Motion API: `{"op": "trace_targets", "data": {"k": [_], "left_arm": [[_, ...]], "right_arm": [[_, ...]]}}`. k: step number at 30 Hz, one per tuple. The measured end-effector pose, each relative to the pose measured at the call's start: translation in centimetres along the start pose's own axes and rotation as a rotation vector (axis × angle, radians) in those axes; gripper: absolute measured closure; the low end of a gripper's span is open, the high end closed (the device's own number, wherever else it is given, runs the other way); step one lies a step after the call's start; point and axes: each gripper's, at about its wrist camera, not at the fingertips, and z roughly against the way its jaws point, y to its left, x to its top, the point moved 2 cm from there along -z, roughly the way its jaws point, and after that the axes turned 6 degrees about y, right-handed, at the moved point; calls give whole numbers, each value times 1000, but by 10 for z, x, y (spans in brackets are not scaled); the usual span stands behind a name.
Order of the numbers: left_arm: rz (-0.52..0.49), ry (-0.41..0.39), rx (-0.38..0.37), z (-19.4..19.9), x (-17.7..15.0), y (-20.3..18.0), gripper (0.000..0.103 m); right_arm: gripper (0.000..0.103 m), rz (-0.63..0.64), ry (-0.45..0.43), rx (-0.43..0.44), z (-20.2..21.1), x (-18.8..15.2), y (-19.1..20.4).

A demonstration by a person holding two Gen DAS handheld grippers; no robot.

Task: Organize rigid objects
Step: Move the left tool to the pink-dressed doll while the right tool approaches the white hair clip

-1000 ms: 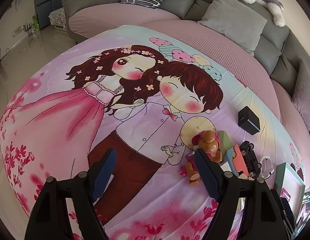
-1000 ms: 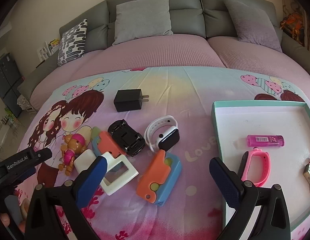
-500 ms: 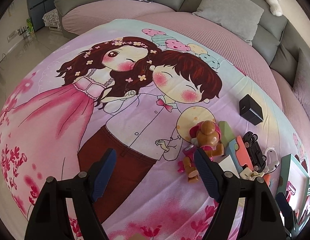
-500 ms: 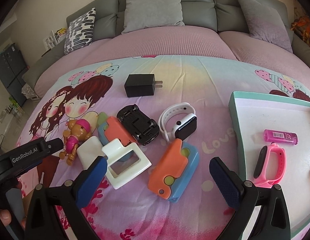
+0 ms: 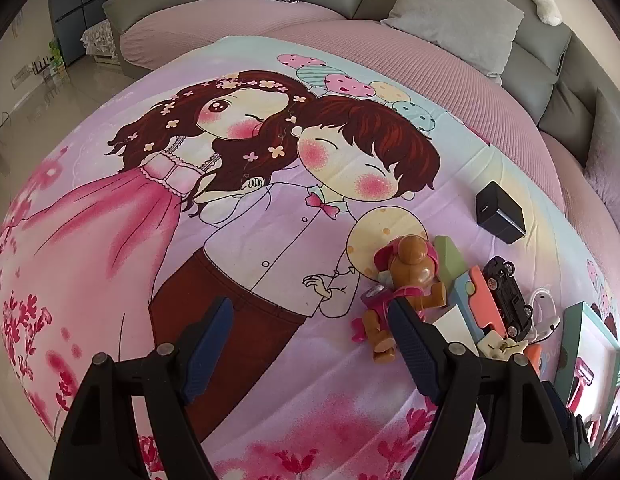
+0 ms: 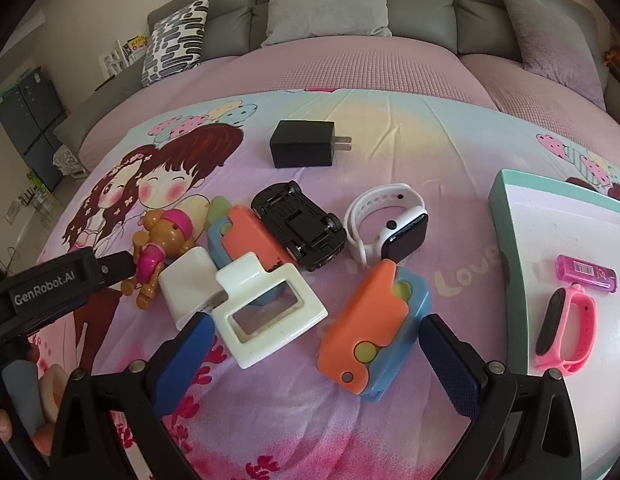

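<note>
With both my right gripper (image 6: 314,344) and left gripper (image 5: 310,328) spread empty, I risk nudging the white clip (image 6: 266,312) while closing on the orange-blue toy (image 6: 374,320).

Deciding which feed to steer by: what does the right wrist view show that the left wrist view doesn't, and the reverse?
Only the right wrist view: the pink band and pink tube lying in the tray, the watch face, the whole white frame, and the open right gripper.

Only the left wrist view: the floor beside the sofa, and the open left gripper over bare sheet.

Both: the bear toy, black charger, toy car.
</note>
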Motion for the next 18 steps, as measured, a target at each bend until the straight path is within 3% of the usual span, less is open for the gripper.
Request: {"op": "trace_targets", "data": {"k": [14, 18], "left_arm": [[30, -25, -112, 13, 2, -3, 23], [1, -4, -144, 8, 0, -13, 23]], "right_arm": [[2, 20, -57, 11, 14, 4, 4], [14, 44, -68, 21, 16, 4, 11]]}}
